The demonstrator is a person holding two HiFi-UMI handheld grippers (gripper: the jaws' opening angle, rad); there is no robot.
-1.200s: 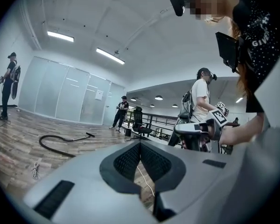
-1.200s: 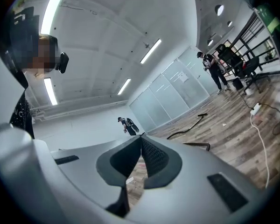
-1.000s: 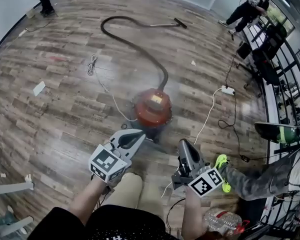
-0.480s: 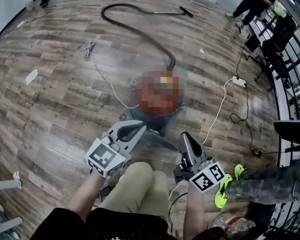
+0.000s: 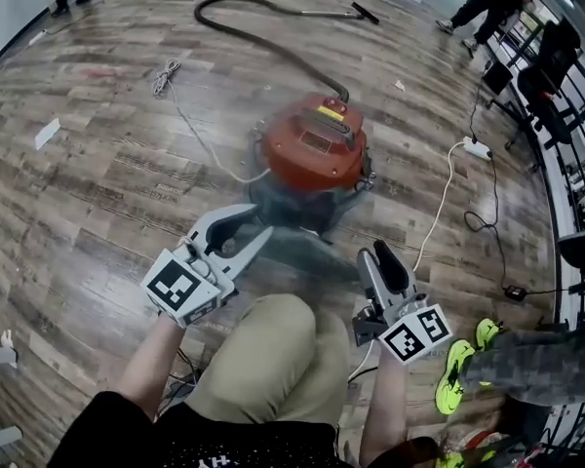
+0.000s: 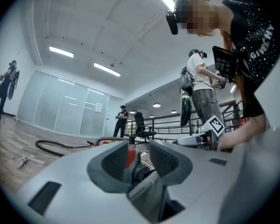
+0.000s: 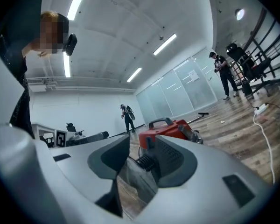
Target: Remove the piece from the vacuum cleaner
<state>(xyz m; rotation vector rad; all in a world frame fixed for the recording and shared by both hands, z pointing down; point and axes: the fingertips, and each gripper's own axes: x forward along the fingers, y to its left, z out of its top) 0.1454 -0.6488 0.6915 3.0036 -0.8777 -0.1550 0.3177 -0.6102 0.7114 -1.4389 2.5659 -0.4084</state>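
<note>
The red vacuum cleaner stands on the wood floor. Its black hose runs away to a floor nozzle. In the head view my left gripper points at the cleaner's near side, a short way off it. My right gripper is lower right, further from the cleaner. Both jaws have just been opening and stand apart with nothing between them. The left gripper view shows a strip of the red body past the jaws. The right gripper view shows the cleaner with its handle ahead.
A white cord leads to a power strip right of the cleaner. Another thin cable and a paper scrap lie to the left. A person's green shoe is at the lower right, by railings and chairs. My knee is below the grippers.
Both grippers have sunk toward the floor and their jaws have parted. The vacuum cleaner now looks nearer and larger in the head view.
</note>
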